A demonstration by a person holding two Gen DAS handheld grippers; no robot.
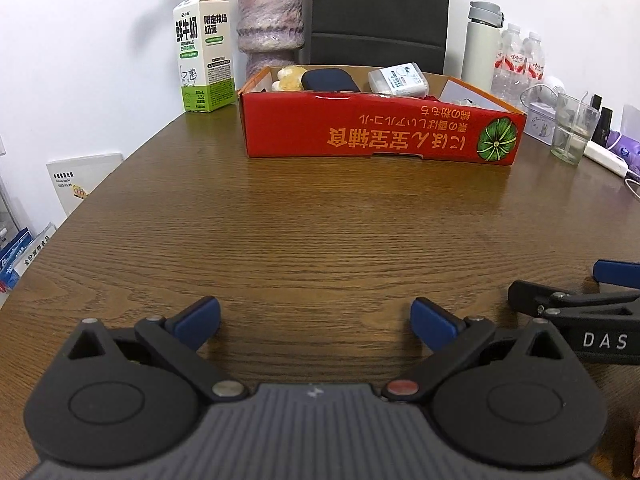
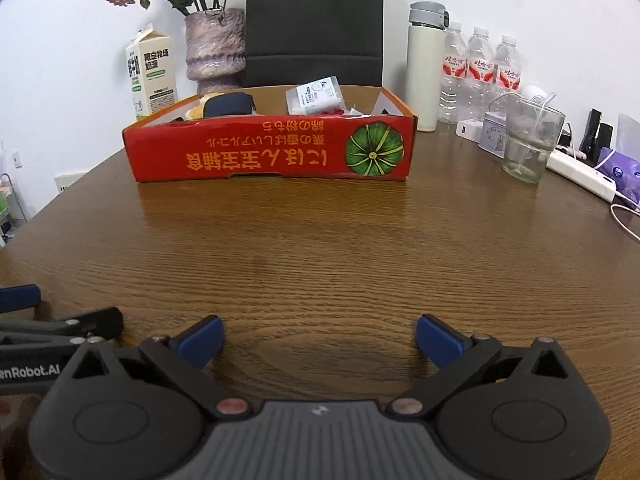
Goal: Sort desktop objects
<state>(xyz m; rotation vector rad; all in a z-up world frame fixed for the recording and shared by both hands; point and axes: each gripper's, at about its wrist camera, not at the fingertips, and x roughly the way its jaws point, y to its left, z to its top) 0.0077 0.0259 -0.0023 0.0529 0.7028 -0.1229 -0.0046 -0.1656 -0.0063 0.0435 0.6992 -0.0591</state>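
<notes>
Both grippers hang low over the near edge of a brown wooden table (image 1: 280, 220), side by side and pointing toward the far wall. The left gripper (image 1: 316, 318) has its blue-padded fingers (image 1: 200, 316) spread wide with only bare wood between them. The right gripper (image 2: 318, 336) is likewise spread as far as it goes, nothing between its pads (image 2: 438, 340); its black frame also shows at 3 o'clock in the left wrist view.

At 12 o'clock from both grippers, well apart from them, sits a shallow red cardboard box (image 2: 272, 152) with upside-down orange print and a green pumpkin picture on its near wall. Inside it lie a dark blue pouch (image 1: 330, 80), a yellowish soft thing (image 1: 289, 78) at its left, and a clear packet with a white label (image 1: 398, 78) toward the right; small red bits (image 2: 334, 112) show near the packet, too small to tell.

Behind the box, at 11 o'clock, stand a milk carton (image 1: 204, 52) and a mottled purple vase (image 1: 269, 24) with dried roses. A black chair back (image 2: 314, 24) rises at 12 o'clock. At 1 to 2 o'clock stand a white flask (image 2: 426, 68), three water bottles (image 2: 480, 68), a drinking glass (image 2: 528, 140) and a white power strip (image 2: 580, 172).
</notes>
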